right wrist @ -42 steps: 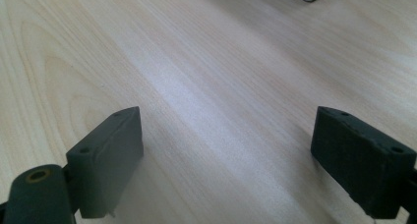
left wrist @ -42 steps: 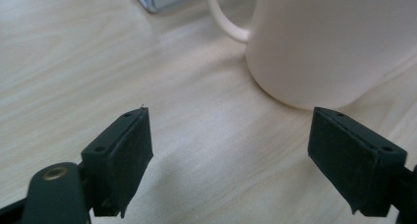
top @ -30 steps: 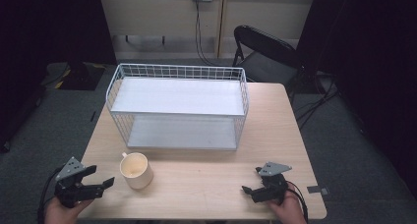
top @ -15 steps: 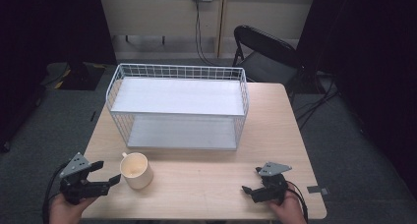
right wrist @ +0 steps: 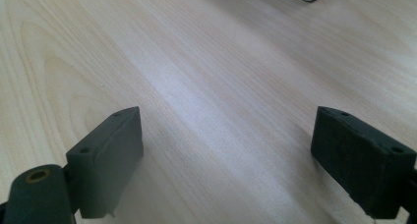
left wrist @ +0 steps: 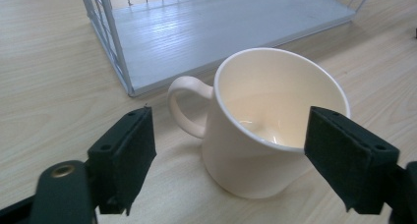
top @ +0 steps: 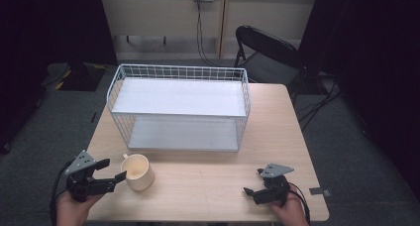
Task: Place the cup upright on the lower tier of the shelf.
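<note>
The cream mug is not yet gripped: the left gripper has just been closing slightly, jaws spread before it; the right gripper rests spread, and the wire shelf rack waits.

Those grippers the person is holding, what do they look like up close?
Each is a black handheld tool. The left gripper and right gripper both end in two blocky black jaws with flat pads and small screw holes. A grey three-cornered plate sits on top of each, and a black cable trails back past the hand.
</note>
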### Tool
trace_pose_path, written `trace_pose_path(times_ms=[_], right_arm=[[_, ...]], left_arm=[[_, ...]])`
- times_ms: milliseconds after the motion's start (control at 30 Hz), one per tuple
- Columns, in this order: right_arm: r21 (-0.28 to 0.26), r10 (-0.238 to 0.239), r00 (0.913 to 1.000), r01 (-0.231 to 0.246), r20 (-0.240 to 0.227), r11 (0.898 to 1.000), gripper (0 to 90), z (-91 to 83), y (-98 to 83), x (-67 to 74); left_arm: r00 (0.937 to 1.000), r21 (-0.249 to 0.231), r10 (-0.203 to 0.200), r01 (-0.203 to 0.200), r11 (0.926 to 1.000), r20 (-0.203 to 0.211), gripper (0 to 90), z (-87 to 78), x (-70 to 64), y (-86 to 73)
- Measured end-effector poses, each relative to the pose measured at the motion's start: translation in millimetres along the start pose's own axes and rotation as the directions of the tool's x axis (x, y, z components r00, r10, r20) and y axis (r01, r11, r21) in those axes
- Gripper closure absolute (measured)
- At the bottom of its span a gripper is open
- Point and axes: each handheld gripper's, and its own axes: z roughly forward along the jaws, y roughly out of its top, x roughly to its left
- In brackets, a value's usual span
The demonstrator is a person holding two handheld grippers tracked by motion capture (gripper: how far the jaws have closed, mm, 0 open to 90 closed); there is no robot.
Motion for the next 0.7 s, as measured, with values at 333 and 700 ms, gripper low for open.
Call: trace_pose_path(times_ms=[333,700], right_arm=[[0.000,0.000,1.0000,0.000,0.000,1.000,11.7,0.0,0.0,0.0],[0.001,0.002,1.0000,-0.002,0.001,1.000,11.7,-0.1,-0.1,0.2]], left_arm=[[0.9997,0.005,0.021,-0.021,0.9998,-0.009,31.7,8.4,-3.4,3.0],[0.9997,0.048,0.015,-0.014,0.9987,-0.018,47.3,18.8,-5.0,7.5]])
